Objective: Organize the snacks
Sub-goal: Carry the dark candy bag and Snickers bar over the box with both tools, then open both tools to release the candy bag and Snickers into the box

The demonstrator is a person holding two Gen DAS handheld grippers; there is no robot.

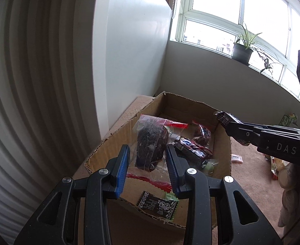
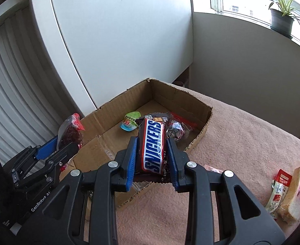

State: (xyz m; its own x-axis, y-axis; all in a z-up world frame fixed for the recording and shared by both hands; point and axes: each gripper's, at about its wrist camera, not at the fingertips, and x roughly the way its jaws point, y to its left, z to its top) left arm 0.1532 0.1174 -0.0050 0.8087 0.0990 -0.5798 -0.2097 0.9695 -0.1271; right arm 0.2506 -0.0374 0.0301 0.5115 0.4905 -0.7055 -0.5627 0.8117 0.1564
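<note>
My right claw [image 2: 152, 153] clamps the Snickers bar [image 2: 153, 147] mid-frame above the cardboard box [image 2: 109, 110]; my left claw [image 1: 147, 163] pinches a clear bag of dark snacks [image 1: 152, 143]. Release early and either lands outside. Inside already: jelly cup [image 2: 130, 120] and a small red-trimmed packet [image 2: 177, 128].

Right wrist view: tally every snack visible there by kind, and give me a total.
Snickers bar, in the right gripper: 1
Clear bags with red trim: 2 (one in the left gripper, one in the cardboard box)
Jelly cup: 1
Wrapped bread slice: 1
Red-and-white sachet: 1
Small pink packet, mostly hidden: 1
Total: 7
</note>
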